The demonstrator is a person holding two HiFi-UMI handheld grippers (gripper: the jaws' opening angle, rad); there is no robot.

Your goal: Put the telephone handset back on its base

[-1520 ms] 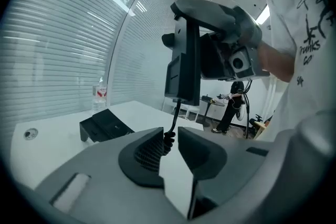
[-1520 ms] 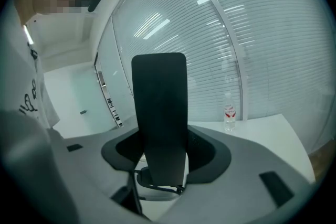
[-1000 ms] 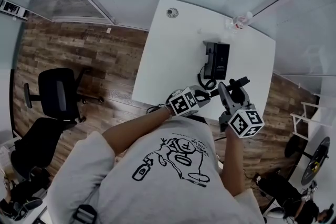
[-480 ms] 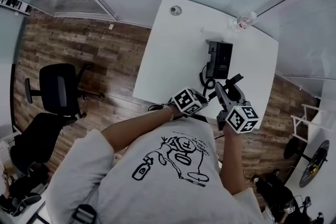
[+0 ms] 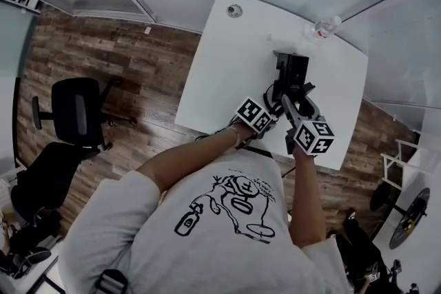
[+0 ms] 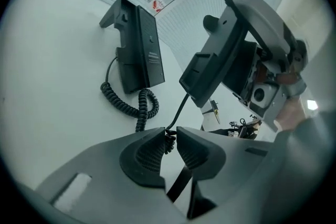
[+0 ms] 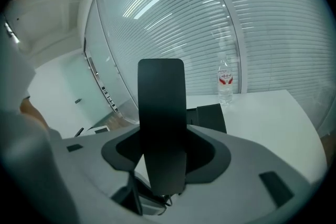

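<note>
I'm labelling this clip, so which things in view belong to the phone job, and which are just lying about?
Belongs to the job: handset, held in the right gripper; base; coiled cord, pinched by the left gripper.
Just lying about: water bottle; round fitting in the tabletop; office chair.

Wood floor (image 5: 103, 65), black office chair (image 5: 74, 117), white blinds (image 7: 236, 18)

Bright, even light all round, with ceiling strips leaving glare streaks on the glass wall (image 7: 157, 2). The white desk (image 5: 220, 72) is almost blown out and the shadows are soft. There's heavy fisheye bending, the gripper views have dark corners, and the closest stuff goes blurry.
</note>
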